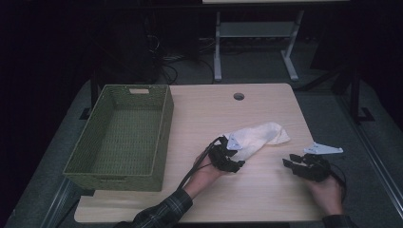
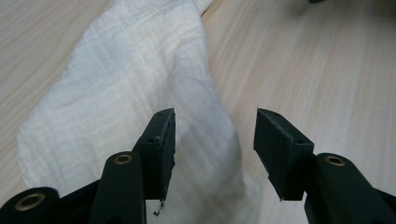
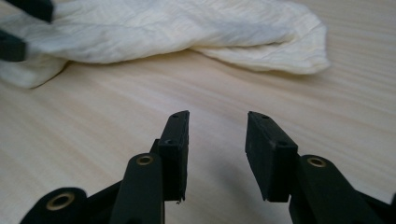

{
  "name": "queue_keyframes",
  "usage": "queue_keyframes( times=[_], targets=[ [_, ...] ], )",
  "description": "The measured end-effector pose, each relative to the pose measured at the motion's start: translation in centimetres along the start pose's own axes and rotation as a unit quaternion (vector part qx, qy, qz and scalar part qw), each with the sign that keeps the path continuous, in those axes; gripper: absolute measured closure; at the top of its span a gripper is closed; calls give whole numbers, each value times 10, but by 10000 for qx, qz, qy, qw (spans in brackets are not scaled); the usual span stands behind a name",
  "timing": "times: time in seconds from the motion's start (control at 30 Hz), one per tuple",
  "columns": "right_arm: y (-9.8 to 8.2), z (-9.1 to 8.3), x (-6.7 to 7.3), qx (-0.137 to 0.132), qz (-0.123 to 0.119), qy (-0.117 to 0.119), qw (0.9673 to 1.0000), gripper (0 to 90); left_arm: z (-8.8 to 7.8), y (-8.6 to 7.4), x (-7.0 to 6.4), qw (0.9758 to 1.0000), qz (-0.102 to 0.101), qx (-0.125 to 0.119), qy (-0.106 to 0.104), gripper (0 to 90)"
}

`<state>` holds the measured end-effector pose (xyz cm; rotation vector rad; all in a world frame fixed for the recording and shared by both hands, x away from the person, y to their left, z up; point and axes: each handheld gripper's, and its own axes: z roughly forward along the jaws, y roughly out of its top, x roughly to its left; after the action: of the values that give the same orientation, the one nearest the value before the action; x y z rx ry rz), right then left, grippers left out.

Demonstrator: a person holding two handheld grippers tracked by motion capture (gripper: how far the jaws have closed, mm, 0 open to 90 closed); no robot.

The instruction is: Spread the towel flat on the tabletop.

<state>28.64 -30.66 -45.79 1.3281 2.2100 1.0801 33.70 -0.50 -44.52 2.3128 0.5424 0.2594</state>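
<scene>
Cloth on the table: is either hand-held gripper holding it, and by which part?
Nothing is held. The left hand-held gripper is open over the near end of the cloth, jaws not closed on it. The right hand-held gripper is open over bare table.

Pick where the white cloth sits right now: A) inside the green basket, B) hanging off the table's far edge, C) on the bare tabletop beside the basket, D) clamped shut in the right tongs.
C: the white cloth lies crumpled on the table to the right of the green basket, and the left tongs stand open over its near end.
</scene>
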Motion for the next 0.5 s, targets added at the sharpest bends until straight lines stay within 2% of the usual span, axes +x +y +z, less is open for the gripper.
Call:
queue_keyframes(
  times=[0.13, 0.2, 0.23, 0.37, 0.5],
  targets=[
    [-4, -2, 3, 24, 12, 15, 10000, 585, 9, 3, 0, 9999, 65, 126, 20, 518],
    [-4, -3, 3, 18, 9, 11, 10000, 585, 11, 3, 0, 9999, 71, 134, 23, 603],
    [-4, -3, 2, 5, -9, 2, 10000, 585, 12, 3, 1, 9999, 58, 151, -15, 603],
    [-5, -6, 3, -11, 4, -23, 10000, 586, 13, 4, 4, 9997, 8, 191, -137, 871],
    [-5, -7, 3, -36, -13, -40, 10000, 586, 7, 7, 5, 9998, -21, 92, -203, 881]
  ],
)
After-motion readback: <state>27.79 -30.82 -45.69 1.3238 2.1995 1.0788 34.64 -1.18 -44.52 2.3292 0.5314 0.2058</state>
